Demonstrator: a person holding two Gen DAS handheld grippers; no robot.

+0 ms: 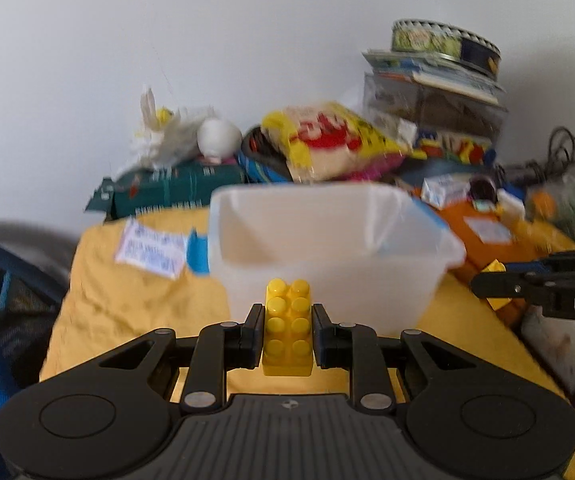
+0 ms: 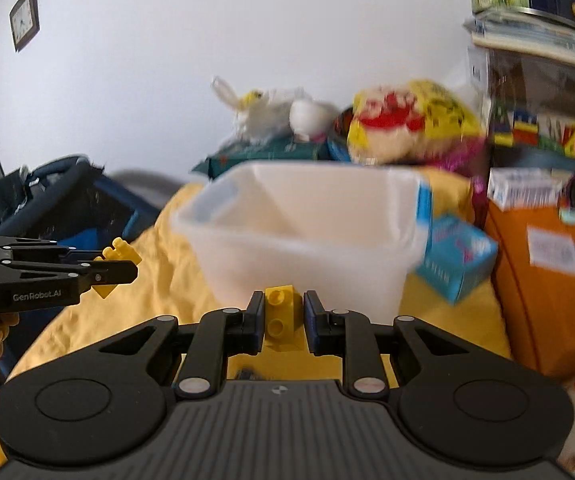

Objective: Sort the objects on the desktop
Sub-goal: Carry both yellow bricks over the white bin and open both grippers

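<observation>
My left gripper [image 1: 287, 314] is shut on a yellow eight-stud toy brick [image 1: 287, 326], held just in front of a translucent white plastic tub [image 1: 327, 240]. My right gripper [image 2: 283, 312] is shut on a narrower yellow brick [image 2: 280, 316], also just short of the same tub [image 2: 307, 224]. The left gripper with its brick [image 2: 117, 258] shows at the left of the right wrist view. The right gripper shows at the right of the left wrist view, with its brick [image 1: 494, 267] between the fingers. The tub looks empty and stands on a yellow cloth [image 1: 127, 300].
Behind the tub lie a yellow and red snack bag [image 1: 327, 140], a white plastic bag [image 1: 167, 136], a dark green box [image 1: 175, 188] and stacked books under a round tin [image 1: 443, 44]. An orange box [image 2: 547, 272] and a blue carton [image 2: 459, 260] stand right. A dark basket [image 2: 59, 204] is left.
</observation>
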